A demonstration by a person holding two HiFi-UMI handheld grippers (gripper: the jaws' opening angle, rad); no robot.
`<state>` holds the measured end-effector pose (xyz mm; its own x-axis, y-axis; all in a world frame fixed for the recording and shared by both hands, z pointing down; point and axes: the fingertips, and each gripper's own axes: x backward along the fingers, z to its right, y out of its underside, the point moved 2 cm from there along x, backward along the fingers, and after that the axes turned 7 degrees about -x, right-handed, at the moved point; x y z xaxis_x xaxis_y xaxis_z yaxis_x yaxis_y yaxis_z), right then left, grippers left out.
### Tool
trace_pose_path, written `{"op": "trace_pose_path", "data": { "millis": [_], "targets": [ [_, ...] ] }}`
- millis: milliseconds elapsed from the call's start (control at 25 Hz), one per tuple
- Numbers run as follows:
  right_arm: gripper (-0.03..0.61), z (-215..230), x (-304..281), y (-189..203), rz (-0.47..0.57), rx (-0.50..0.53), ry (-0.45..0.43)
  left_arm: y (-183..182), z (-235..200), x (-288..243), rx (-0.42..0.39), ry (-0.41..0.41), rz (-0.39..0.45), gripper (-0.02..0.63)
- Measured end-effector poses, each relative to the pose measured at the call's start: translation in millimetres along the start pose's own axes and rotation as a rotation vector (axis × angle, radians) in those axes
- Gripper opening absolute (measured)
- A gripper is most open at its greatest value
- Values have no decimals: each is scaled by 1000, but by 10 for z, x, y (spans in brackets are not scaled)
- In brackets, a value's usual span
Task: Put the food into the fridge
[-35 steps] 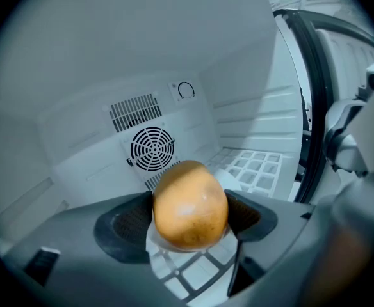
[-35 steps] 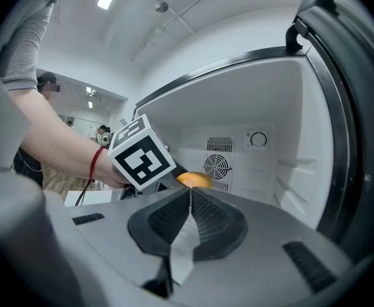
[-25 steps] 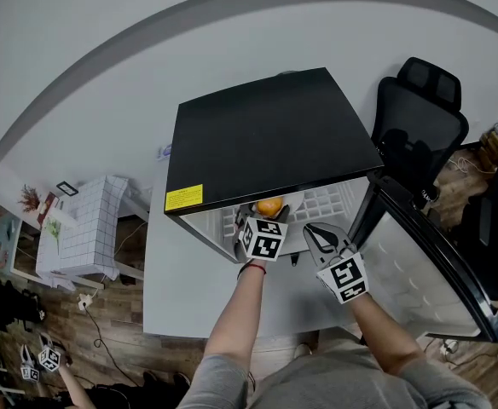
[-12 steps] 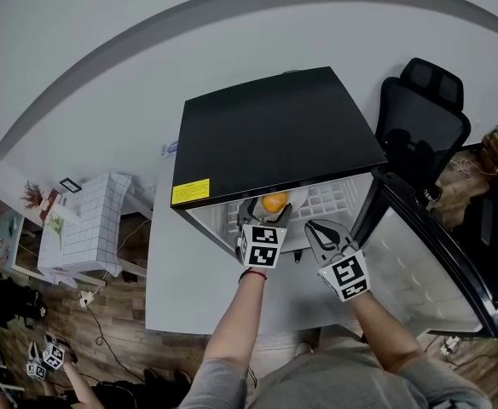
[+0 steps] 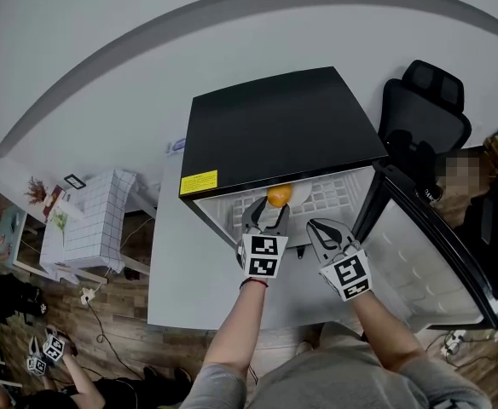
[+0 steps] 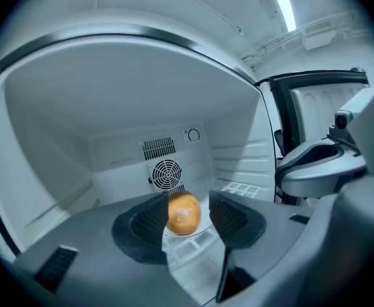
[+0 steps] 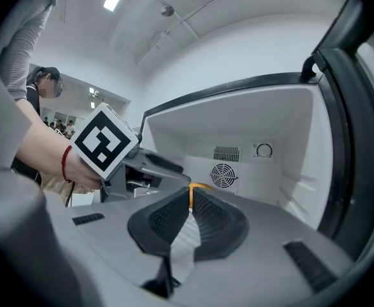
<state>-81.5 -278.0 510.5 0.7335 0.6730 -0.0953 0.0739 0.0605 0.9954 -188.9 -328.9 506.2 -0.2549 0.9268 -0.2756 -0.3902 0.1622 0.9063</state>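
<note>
One orange (image 6: 184, 213) sits on a white plate (image 6: 182, 235) inside the fridge (image 5: 275, 135), in front of the back-wall fan (image 6: 166, 171). The fridge stands on a white worktop (image 5: 189, 288), door (image 5: 428, 262) swung open to the right. Left gripper (image 5: 264, 211) reaches into the opening. Its jaws are closing, about half apart. The orange shows in the gap at the tips, and the pads do not press it. Right gripper (image 5: 320, 227) is held just beside, at the fridge mouth. Its jaws are drawn together to a thin slit, nothing in them. Black chair (image 5: 424, 109) behind the door.
</note>
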Motion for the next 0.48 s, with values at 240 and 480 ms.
{"op": "trace_pose_path", "data": {
  "millis": [240,480],
  "targets": [
    [14,-96,74,-69,20,-1,-2,-91,16,241,6,-32,37,17],
    [14,-221,182,-159,31,6,-10,-202,126,478,20,-19,91,11]
  ]
}}
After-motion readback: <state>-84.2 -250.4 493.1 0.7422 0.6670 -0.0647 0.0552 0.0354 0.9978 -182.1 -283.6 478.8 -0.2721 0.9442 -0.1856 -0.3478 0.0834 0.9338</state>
